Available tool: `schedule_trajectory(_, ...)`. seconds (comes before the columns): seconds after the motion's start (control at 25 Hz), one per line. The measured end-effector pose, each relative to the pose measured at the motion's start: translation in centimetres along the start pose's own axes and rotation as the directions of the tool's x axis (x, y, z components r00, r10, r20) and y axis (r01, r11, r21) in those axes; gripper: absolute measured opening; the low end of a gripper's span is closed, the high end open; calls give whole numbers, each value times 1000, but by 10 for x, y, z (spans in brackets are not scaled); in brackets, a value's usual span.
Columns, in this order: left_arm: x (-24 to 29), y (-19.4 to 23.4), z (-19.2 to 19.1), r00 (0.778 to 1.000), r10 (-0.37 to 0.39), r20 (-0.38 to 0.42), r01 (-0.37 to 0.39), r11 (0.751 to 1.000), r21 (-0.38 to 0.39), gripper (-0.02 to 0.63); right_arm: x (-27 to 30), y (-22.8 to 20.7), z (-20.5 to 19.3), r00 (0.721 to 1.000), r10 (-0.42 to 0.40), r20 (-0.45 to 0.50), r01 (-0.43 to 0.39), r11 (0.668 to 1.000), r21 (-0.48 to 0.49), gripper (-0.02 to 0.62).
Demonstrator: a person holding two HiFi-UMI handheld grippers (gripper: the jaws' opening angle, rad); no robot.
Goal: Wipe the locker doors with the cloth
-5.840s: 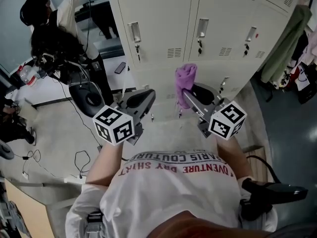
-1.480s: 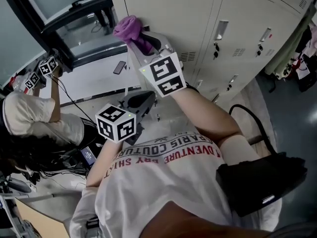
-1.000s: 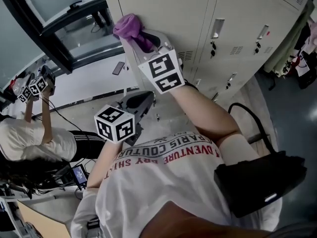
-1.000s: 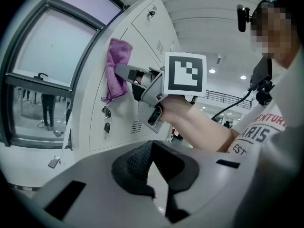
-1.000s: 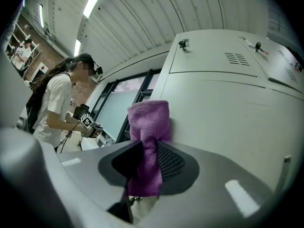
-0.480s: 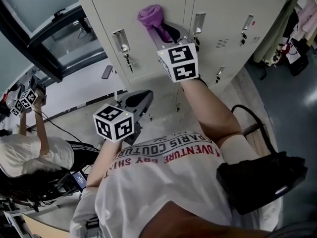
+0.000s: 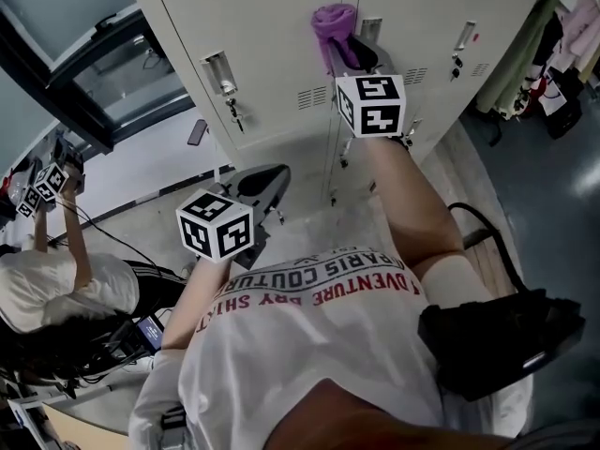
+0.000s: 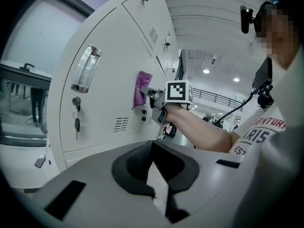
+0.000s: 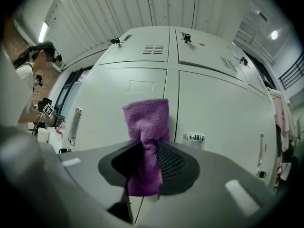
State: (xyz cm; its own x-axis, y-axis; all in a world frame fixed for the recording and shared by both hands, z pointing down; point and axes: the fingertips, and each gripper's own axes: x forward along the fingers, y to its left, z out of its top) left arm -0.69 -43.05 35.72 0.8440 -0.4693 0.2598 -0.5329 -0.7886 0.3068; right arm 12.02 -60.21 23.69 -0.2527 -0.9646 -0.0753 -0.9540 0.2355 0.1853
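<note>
Purple cloth (image 7: 331,24), clamped in the right gripper's (image 7: 349,56) jaws, touches the locker door (image 7: 272,54) near its right edge. This looks like mid-wipe, and a pressed sweep across seems due next. Left gripper (image 7: 258,187), below that door, has its jaws closed on nothing.

Pale floor (image 7: 141,216) carries lockers (image 7: 272,54); black cable (image 7: 98,232) & small dark flat obj (image 7: 197,132) lie on it at left.
</note>
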Motion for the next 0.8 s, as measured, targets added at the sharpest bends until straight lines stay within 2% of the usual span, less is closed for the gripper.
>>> schedule_trajectory(0.16, -6, 1, -4, 1000, 16, 3, -16, 1000, -7, 2, -7, 8, 5, 999, 36, 38, -36, 999, 20, 92)
schedule_trajectory(0.28, -10, 5, -9, 999, 33, 4, -33, 999, -18, 2, -14, 33, 18, 989, 103, 103, -102, 995, -20, 92)
schedule_trajectory(0.52, -26, 17, -14, 997, 81, 12, -80, 996, -38, 2, -19, 116, 33, 941, 287, 178, -279, 958, -72, 92)
schedule_trajectory(0.68, -44, 30, -11, 991, 130, 36, -128, 990, -55, 2, -20, 166, 17, 909, 380, 174, -370, 925, -87, 92)
schedule_trajectory(0.8, -55, 37, -13, 986, 160, 42, -157, 985, -69, 2, -18, 193, 0, 895, 422, 146, -414, 907, -78, 92)
